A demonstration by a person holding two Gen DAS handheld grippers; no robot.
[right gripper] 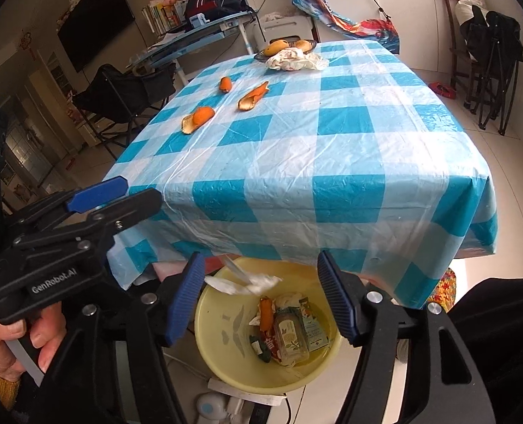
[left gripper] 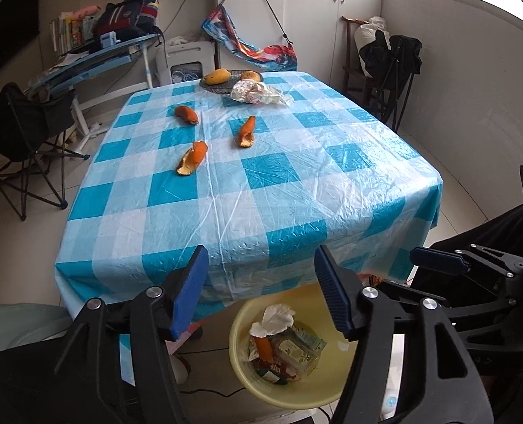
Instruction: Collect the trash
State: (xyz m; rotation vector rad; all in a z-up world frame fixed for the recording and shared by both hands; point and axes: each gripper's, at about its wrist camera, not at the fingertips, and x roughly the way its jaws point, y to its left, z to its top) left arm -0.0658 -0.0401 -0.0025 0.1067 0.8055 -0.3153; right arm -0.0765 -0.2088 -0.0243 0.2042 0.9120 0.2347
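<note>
A yellow bin (left gripper: pixel 244 371) (right gripper: pixel 219 353) stands on the floor under the near edge of the table and holds a carton, wrappers, an orange peel and a white tissue (left gripper: pixel 278 318). My left gripper (left gripper: pixel 261 265) is open above the bin, with nothing between its fingers. My right gripper (right gripper: pixel 261 265) is open too. A blurred white tissue (right gripper: pixel 244 282) is in the air over the bin's rim, touching neither pad. Three orange peels (left gripper: pixel 192 158) (left gripper: pixel 246 132) (left gripper: pixel 187 113) lie on the checked tablecloth (left gripper: pixel 279 183). Crumpled white paper (left gripper: pixel 258 92) lies at the far edge.
A dish with a mango (left gripper: pixel 219 77) stands behind the crumpled paper. A folding chair (left gripper: pixel 21 127) and a cluttered desk (left gripper: pixel 95 56) stand left of the table, and a dark chair with clothes (left gripper: pixel 388 56) to the right. A power strip (right gripper: pixel 247 394) lies by the bin.
</note>
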